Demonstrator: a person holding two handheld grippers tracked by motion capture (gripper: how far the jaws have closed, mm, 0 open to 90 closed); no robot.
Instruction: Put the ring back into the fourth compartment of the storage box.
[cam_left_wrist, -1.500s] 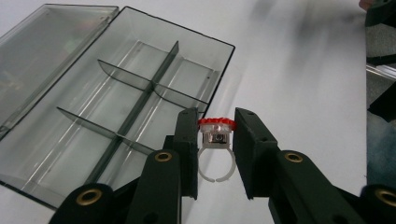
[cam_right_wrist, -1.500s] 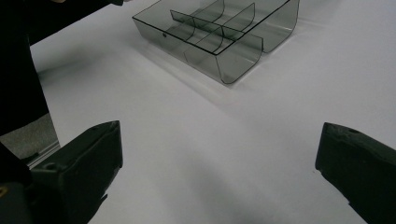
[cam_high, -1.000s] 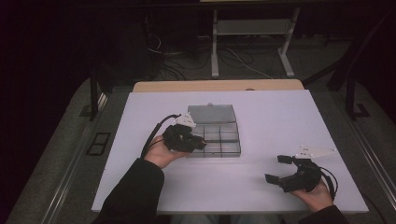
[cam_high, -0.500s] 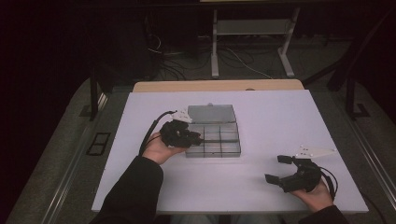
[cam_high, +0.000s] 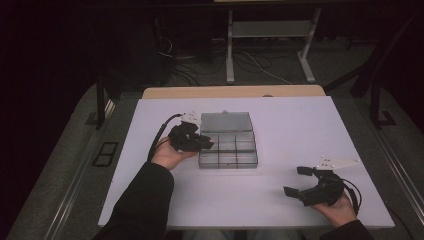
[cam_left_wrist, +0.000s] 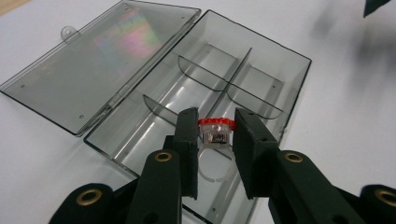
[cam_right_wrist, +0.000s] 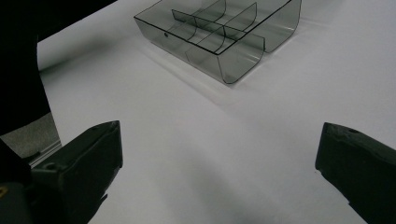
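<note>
A clear grey compartment box (cam_high: 235, 159) lies open mid-table, its lid (cam_high: 226, 121) folded flat behind it. My left gripper (cam_high: 206, 144) hovers over the box's left side. In the left gripper view it (cam_left_wrist: 216, 116) is shut on a small clear ring with a red top (cam_left_wrist: 215, 134), held above a compartment (cam_left_wrist: 154, 135) near the lid (cam_left_wrist: 107, 56). My right gripper (cam_high: 294, 180) rests at the table's front right, open with nothing between its jaws. In the right gripper view it (cam_right_wrist: 219, 140) faces the box (cam_right_wrist: 233, 60) across bare white table.
The white table top (cam_high: 300, 130) has free room on every side of the box. A wooden strip (cam_high: 235, 91) runs along its far edge. Beyond it stand a desk frame (cam_high: 230, 50) and floor cables.
My left gripper has shifted a little toward the far side along the box's left edge, still holding the ring. The right gripper has stayed put.
</note>
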